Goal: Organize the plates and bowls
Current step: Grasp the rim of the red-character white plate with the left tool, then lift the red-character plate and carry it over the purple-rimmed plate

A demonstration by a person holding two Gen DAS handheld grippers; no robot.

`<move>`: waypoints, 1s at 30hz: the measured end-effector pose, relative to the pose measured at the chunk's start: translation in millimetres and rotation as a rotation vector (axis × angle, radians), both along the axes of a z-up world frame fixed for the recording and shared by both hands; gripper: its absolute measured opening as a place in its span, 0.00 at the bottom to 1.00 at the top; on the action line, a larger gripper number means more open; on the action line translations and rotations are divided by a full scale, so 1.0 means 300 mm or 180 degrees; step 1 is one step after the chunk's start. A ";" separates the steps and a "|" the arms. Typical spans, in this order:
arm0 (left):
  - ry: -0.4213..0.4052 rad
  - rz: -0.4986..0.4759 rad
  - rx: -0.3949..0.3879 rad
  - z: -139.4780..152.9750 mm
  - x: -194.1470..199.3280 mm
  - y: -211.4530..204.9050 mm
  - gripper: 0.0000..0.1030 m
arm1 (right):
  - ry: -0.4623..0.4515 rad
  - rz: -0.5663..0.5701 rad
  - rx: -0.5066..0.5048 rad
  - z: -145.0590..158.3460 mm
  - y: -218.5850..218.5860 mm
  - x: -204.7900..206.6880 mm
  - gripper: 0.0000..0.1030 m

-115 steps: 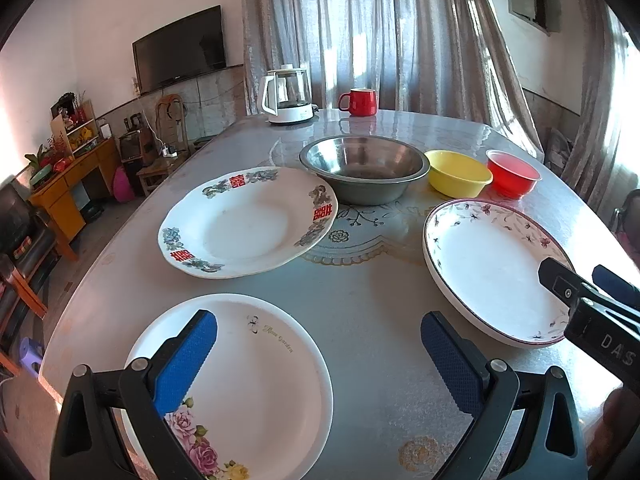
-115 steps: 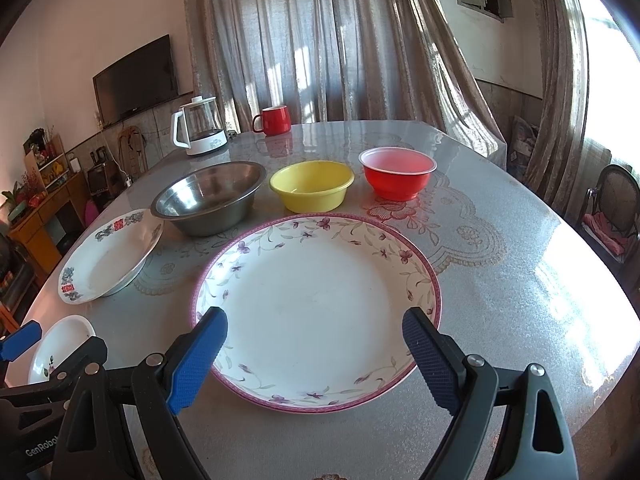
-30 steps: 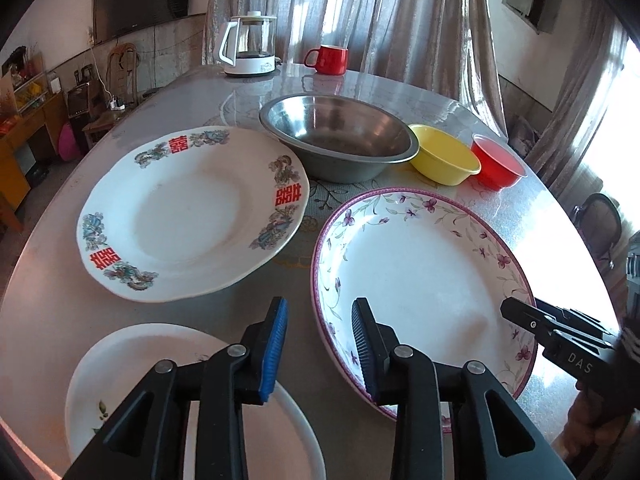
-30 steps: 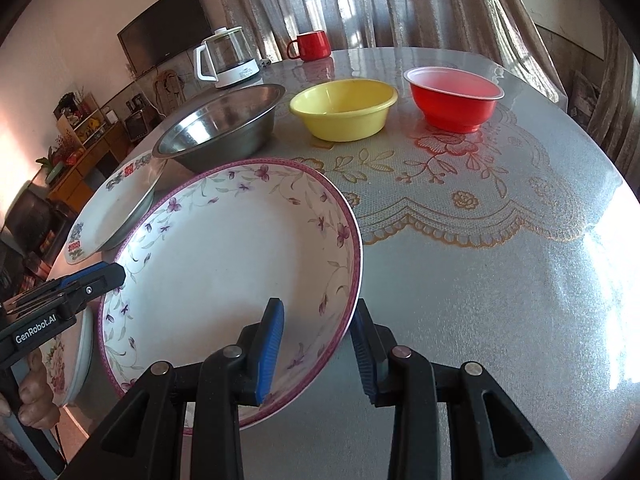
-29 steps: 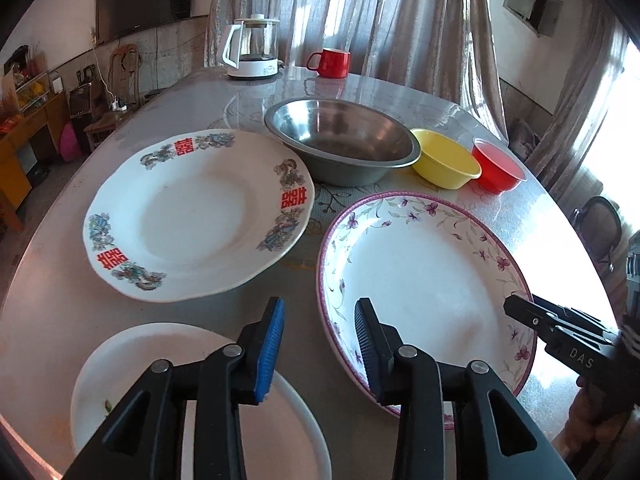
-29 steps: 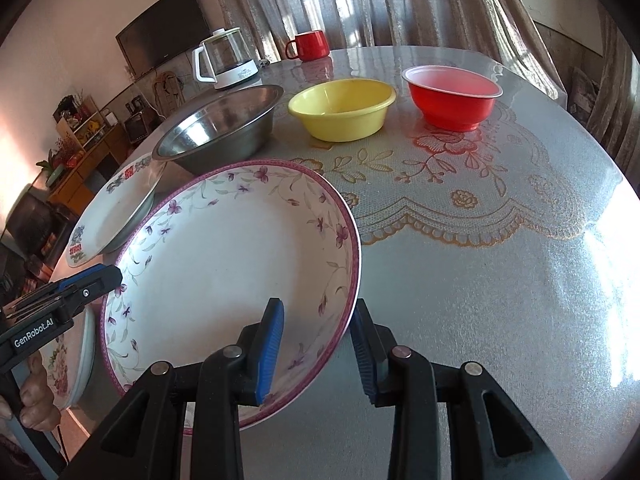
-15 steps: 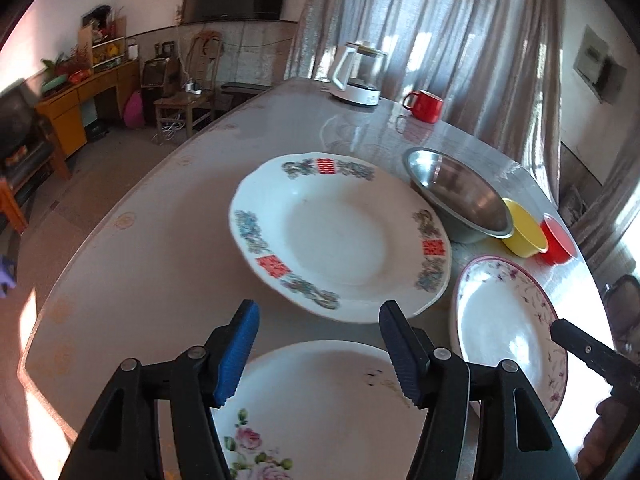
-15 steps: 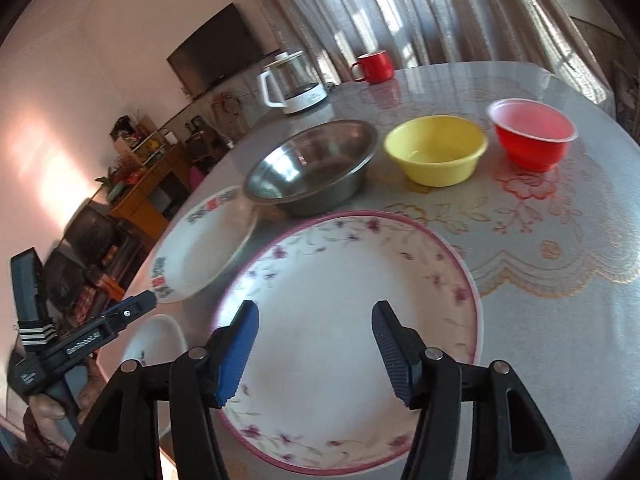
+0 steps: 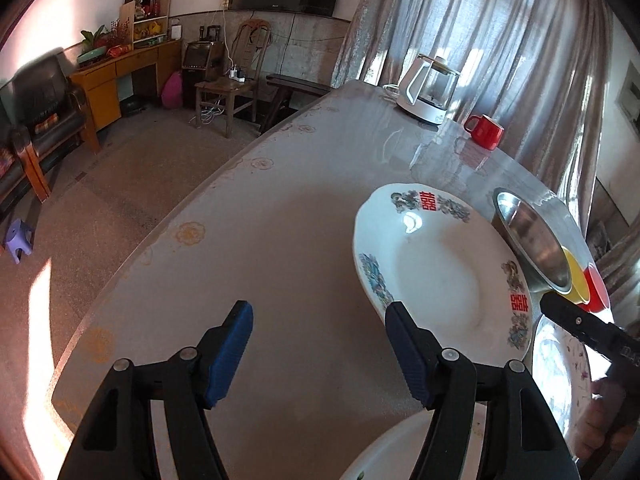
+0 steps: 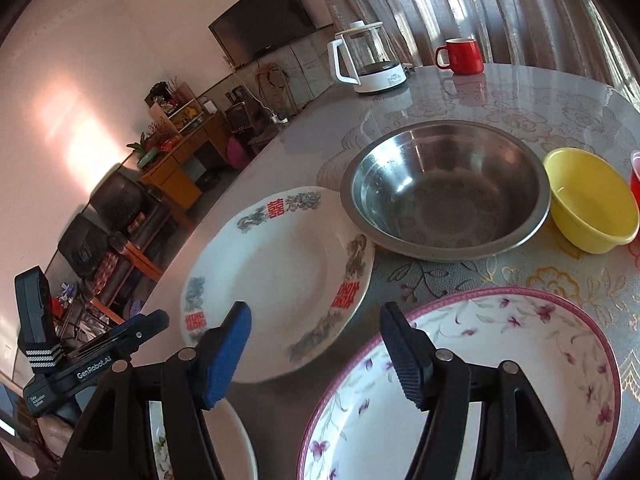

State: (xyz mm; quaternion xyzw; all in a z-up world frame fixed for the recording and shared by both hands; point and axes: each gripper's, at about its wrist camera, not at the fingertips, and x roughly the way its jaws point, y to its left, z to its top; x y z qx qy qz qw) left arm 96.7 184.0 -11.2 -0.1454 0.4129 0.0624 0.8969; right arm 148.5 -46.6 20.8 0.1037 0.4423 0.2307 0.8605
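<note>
My left gripper [image 9: 320, 350] hangs over bare table, its jaws opening with nothing between them. To its right lies the white plate with red characters [image 9: 436, 280], then the purple-flowered plate [image 9: 560, 372]. A small white plate [image 9: 400, 452] shows at the bottom edge. My right gripper [image 10: 316, 354] is also opening and holds nothing. It hovers between the red-character plate [image 10: 280, 276] and the purple-flowered plate [image 10: 500, 380], pads touching neither. Behind stand a steel bowl [image 10: 444, 188], a yellow bowl [image 10: 592, 200] and a red bowl [image 10: 636, 176].
A glass kettle [image 10: 372, 60] and a red mug [image 10: 460, 56] stand at the far side of the round table [image 9: 280, 220]. The table's left edge drops to the floor, with chairs and a cabinet beyond. A hand shows at the right edge of the left wrist view.
Both grippers' jaws have widened from nearly closed at the flowered plate's rim. Both views have swung left, away from that plate, which stays on the table.
</note>
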 end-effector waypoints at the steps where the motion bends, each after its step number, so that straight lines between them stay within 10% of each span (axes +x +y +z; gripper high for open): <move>1: 0.0005 -0.0017 -0.0022 -0.001 0.010 0.006 0.66 | 0.0003 -0.0018 -0.0042 -0.008 0.009 0.018 0.63; 7: 0.0058 -0.0148 -0.0198 -0.014 0.092 0.036 0.65 | 0.0120 -0.0062 -0.0258 -0.058 0.037 0.100 0.49; 20: 0.0114 -0.0552 -0.0270 -0.027 0.208 -0.007 0.17 | 0.0274 0.0002 -0.0270 -0.107 0.060 0.150 0.36; 30: -0.0006 -0.0552 -0.0213 -0.034 0.211 -0.013 0.16 | 0.0267 0.0036 -0.0410 -0.113 0.067 0.159 0.26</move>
